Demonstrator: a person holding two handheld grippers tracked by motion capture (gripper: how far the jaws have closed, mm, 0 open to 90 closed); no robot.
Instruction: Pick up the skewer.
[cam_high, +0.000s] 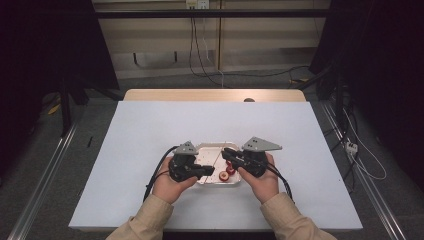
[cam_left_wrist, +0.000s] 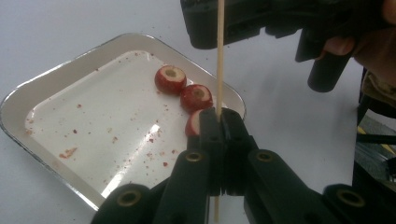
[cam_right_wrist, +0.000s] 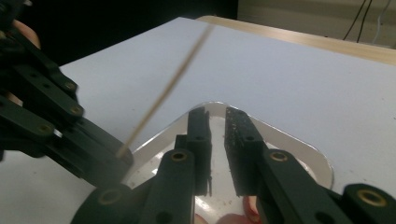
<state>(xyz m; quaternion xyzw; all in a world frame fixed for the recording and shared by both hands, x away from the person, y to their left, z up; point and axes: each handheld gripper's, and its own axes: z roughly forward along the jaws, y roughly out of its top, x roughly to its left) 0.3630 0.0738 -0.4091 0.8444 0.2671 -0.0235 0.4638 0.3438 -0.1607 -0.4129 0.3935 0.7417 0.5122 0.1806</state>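
Observation:
A thin wooden skewer (cam_left_wrist: 220, 70) stands upright in my left gripper (cam_left_wrist: 221, 114), whose jaws are shut on its lower part. Three round red fruit pieces with pale cut faces (cam_left_wrist: 170, 79) (cam_left_wrist: 196, 97) (cam_left_wrist: 193, 123) lie in a row in a white tray (cam_left_wrist: 56, 74), just behind those jaws. In the right gripper view the skewer (cam_right_wrist: 173, 81) slants up from the left gripper at the left. My right gripper (cam_right_wrist: 216, 116) hovers over the tray (cam_right_wrist: 299, 144) with a narrow gap and nothing between its pads. From above, the left gripper (cam_high: 212, 172) and the right gripper (cam_high: 225, 151) face each other across the tray (cam_high: 210, 148).
The tray floor is speckled with red crumbs. It sits near the front middle of a white table cover (cam_high: 150, 130), with a wooden edge (cam_high: 215, 95) at the far side. Dark frames and cables lie on the floor beyond the table.

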